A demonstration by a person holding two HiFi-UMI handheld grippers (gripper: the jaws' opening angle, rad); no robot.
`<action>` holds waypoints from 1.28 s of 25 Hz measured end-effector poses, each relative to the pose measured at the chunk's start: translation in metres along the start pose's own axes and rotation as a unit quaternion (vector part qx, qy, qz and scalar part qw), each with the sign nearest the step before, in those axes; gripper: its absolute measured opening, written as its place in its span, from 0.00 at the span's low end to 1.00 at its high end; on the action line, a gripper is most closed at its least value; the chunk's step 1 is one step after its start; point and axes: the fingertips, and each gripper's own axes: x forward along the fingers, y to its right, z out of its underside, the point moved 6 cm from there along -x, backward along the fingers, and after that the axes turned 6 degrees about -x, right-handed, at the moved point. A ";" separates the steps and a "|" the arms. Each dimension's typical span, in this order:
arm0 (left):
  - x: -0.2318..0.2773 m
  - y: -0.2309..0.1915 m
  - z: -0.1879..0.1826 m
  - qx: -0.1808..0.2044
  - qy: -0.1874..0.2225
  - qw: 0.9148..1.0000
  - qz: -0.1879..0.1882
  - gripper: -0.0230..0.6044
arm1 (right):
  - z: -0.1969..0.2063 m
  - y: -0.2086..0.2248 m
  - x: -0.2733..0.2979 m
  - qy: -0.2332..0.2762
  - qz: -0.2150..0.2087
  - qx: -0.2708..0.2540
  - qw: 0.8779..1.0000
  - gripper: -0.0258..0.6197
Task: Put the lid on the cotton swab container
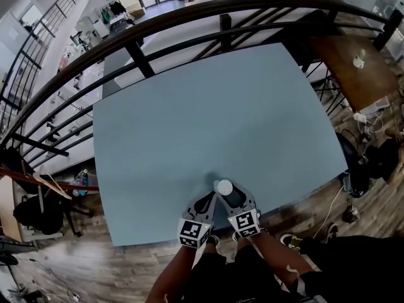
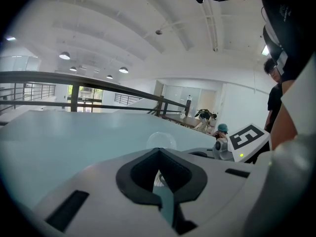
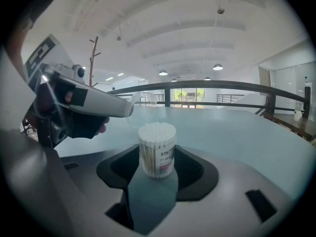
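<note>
The cotton swab container [image 3: 157, 149], a clear tube packed with white swabs, stands open-topped on the pale blue table [image 1: 208, 118] near its front edge. My right gripper [image 3: 157, 158] is shut on it, one jaw on each side. The container's white top [image 1: 224, 187] shows in the head view between the right gripper's fingers [image 1: 243, 202]. My left gripper [image 2: 159, 154] is shut on the rim of the clear round lid [image 2: 160, 140]. In the right gripper view the left gripper [image 3: 98, 102] holds the lid [image 3: 143, 101] just left of and above the container, apart from it.
A dark curved railing [image 1: 189, 17] runs behind the table. A wooden table [image 1: 356, 68] with a small white object stands at the right. Cables and dark gear [image 1: 363, 163] lie on the wood floor to the right; the person's shoes [image 1: 290, 240] are below the table's front edge.
</note>
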 end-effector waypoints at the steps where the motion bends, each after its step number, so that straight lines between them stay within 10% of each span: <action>1: 0.002 0.002 -0.001 0.003 0.000 1.000 0.004 0.05 | 0.001 0.000 -0.001 0.000 0.000 0.000 1.000 0.40; 32: 0.025 0.021 0.002 0.065 -0.063 0.996 0.017 0.05 | -0.001 -0.002 0.000 0.001 -0.018 -0.010 1.000 0.40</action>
